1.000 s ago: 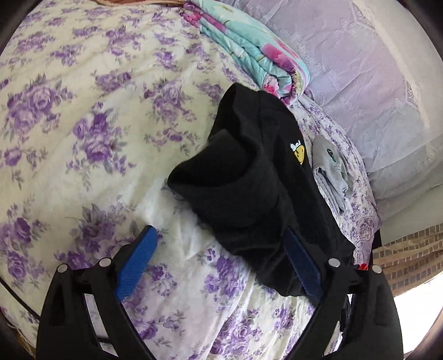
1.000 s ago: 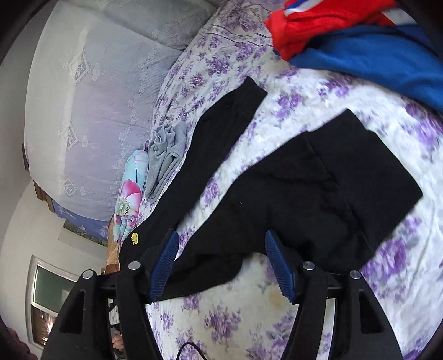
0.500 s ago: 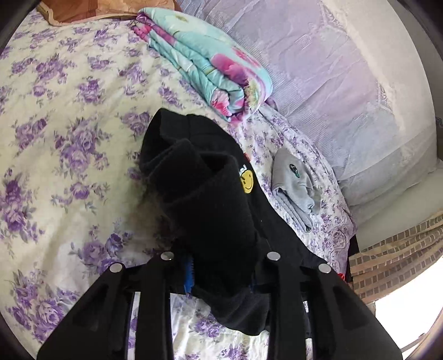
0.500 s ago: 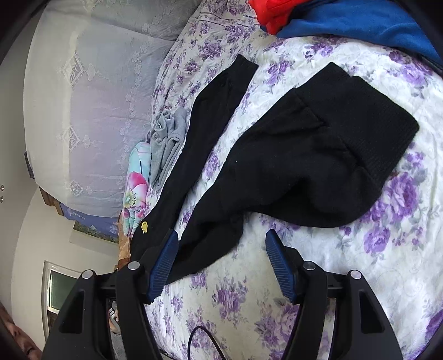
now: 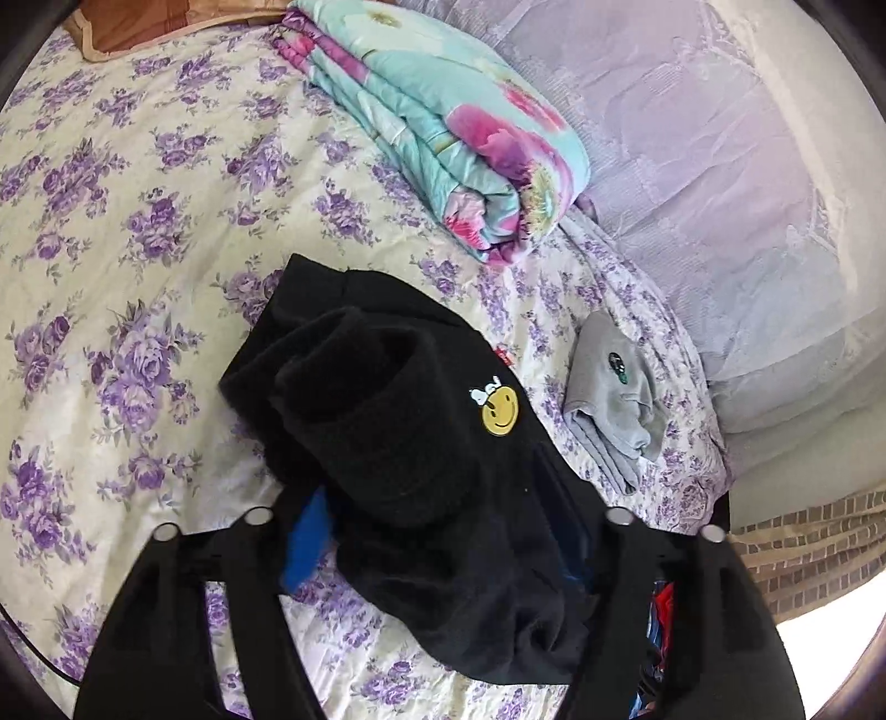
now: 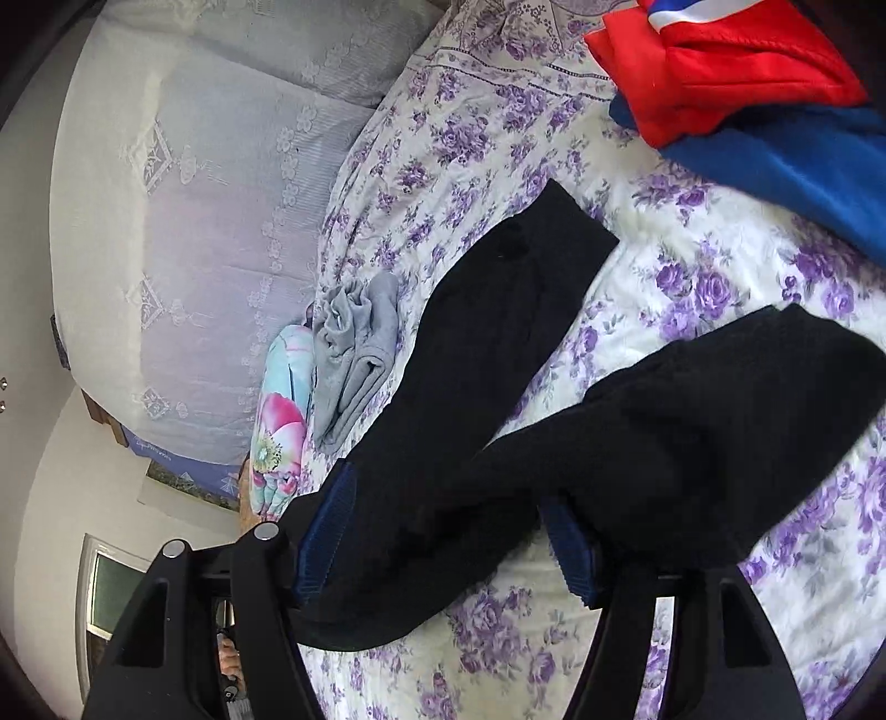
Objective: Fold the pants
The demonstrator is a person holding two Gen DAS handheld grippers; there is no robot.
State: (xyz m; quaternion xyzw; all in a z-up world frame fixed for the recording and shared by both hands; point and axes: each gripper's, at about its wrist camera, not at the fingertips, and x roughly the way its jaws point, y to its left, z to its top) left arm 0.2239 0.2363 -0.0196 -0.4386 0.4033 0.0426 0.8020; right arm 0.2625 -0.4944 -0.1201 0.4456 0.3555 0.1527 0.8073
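The black pants [image 5: 398, 421] with a yellow smiley patch [image 5: 500, 411] lie bunched on the floral bedsheet [image 5: 111, 221]. My left gripper [image 5: 437, 554] has its blue pads around the waist end, and the fabric hides most of the pads. In the right wrist view the pants [image 6: 498, 354] stretch across the bed with both legs spread apart. My right gripper [image 6: 448, 537] is open, with the crotch area lying between its blue fingers [image 6: 570, 559].
A folded turquoise floral quilt [image 5: 443, 122] and a folded grey garment [image 5: 614, 399] lie near the lilac headboard cover [image 5: 720, 166]. Red and blue clothes [image 6: 747, 88] are piled at the bed's far end. A brown pillow [image 5: 138, 22] sits at the top left.
My left gripper closed in on the waist and then spread wider, with the fabric still between its pads. My right gripper moved forward over the pants' crotch area, staying open.
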